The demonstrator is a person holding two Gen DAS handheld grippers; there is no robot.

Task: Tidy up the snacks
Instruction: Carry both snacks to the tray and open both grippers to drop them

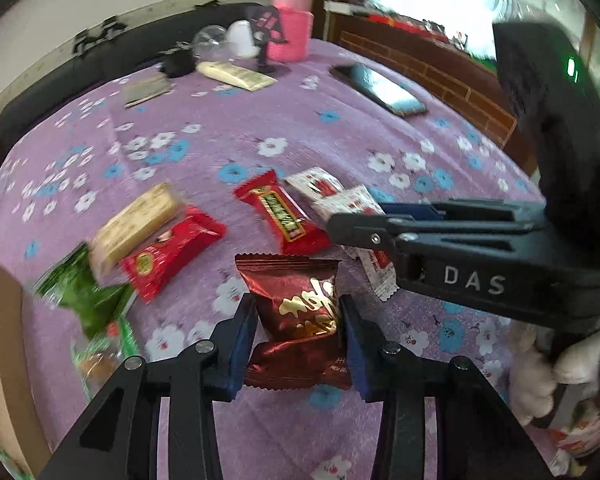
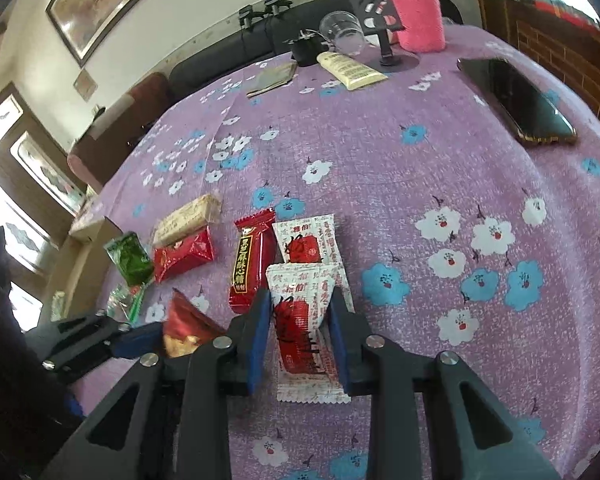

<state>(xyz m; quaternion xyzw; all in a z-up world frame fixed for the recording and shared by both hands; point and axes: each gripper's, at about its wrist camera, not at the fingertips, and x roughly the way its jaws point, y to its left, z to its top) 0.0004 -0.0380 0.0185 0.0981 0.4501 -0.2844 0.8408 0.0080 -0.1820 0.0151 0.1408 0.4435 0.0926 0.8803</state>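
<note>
Left wrist view: snacks scattered on a purple floral tablecloth (image 1: 340,136).
Just beside the long red bar (image 1: 284,216), the left gripper (image 1: 300,332) pinches a dark red foil packet (image 1: 300,308), and the right gripper (image 2: 298,320) clamps a white-and-red sachet (image 2: 304,332).

snacks (image 2: 252,264) mid-table, phone (image 2: 516,100) behind right
</note>
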